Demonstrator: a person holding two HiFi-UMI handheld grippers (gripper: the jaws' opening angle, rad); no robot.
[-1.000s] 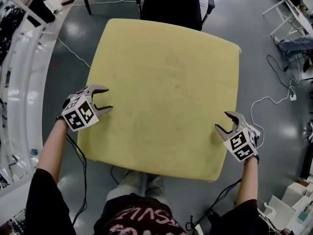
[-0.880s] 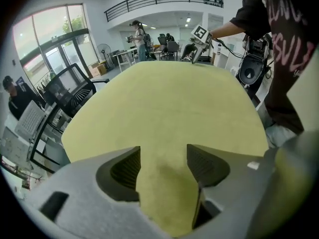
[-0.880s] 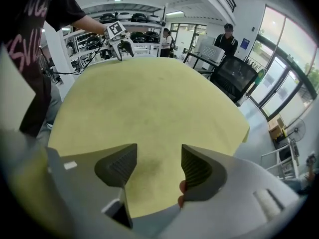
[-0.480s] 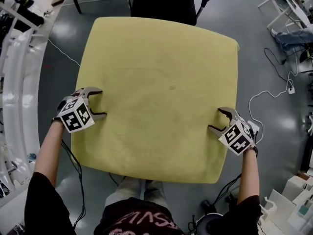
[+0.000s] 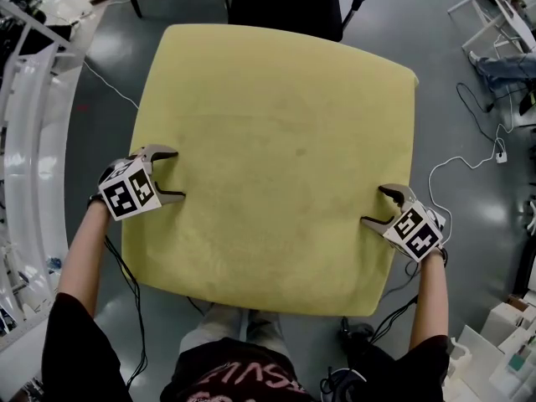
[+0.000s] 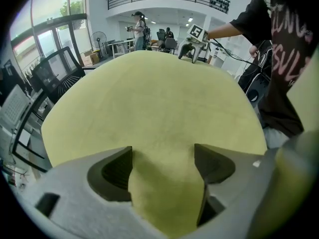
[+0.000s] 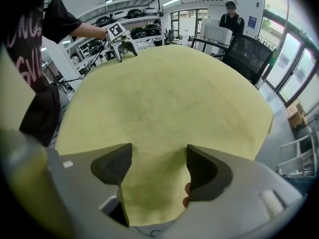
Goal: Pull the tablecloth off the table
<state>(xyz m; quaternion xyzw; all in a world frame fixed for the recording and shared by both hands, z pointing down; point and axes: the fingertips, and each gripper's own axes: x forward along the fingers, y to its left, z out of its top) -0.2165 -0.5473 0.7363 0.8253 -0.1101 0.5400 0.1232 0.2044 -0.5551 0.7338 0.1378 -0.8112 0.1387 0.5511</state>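
Yellow tablecloth (image 5: 276, 157) spread flat over surface, hiding it. L hand-held gripper (image 5: 176, 174) at cloth's left edge, R hand-held gripper (image 5: 374, 205) at right edge. Both: jaws opening, wide apart, cloth edge btwn them, pads not pressing.

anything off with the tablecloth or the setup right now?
Nothing stands out. The tablecloth lies flat and smooth, with no folds, tears or spills. The left gripper and right gripper sit at its side edges. Their jaws are opening, with cloth between them but not pinched.
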